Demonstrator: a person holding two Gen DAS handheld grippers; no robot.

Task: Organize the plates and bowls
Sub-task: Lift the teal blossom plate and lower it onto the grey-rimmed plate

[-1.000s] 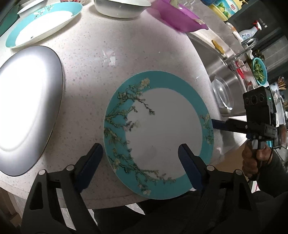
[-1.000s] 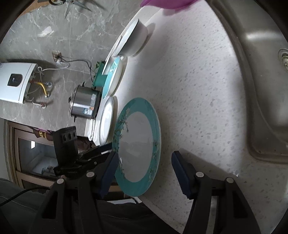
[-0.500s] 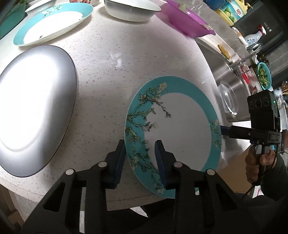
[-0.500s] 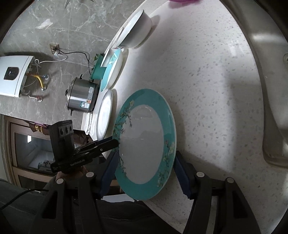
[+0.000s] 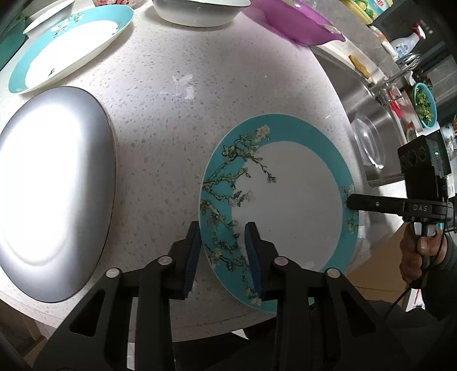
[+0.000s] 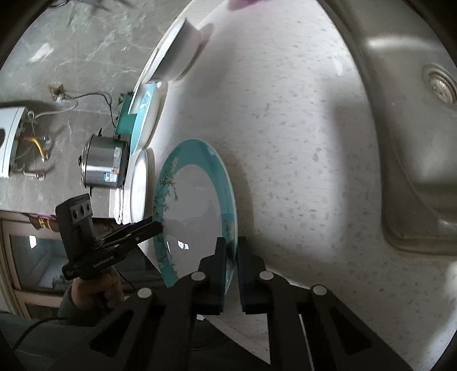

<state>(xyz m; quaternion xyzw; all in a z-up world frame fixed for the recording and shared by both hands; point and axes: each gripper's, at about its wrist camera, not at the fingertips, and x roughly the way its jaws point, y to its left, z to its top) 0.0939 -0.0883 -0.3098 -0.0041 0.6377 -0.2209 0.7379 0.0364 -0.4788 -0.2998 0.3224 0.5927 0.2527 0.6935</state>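
Note:
A teal-rimmed plate [image 5: 288, 205] with a blossom-branch pattern lies near the counter's front edge. My left gripper [image 5: 224, 251] has its jaws closing, one pad outside the plate's left rim and one on its face, both pressing on it. At the opposite rim my right gripper [image 5: 350, 202] is shut on the edge. In the right wrist view the same plate [image 6: 194, 205] looks slightly raised, with the right gripper [image 6: 231, 256] pinching its near rim and the left gripper [image 6: 160, 227] at the far rim.
A white oval plate [image 5: 51, 185], a second teal plate [image 5: 71, 48], a white bowl [image 5: 200, 11] and a purple bowl [image 5: 294, 25] sit further back. The steel sink [image 6: 414, 142] lies to the right. A steel pot [image 6: 104, 162] stands beyond the counter's left end.
Both grippers went from wide open to closed on the teal plate's rim, the left first and the right in the last half second. The plate's edge has tipped up slightly.

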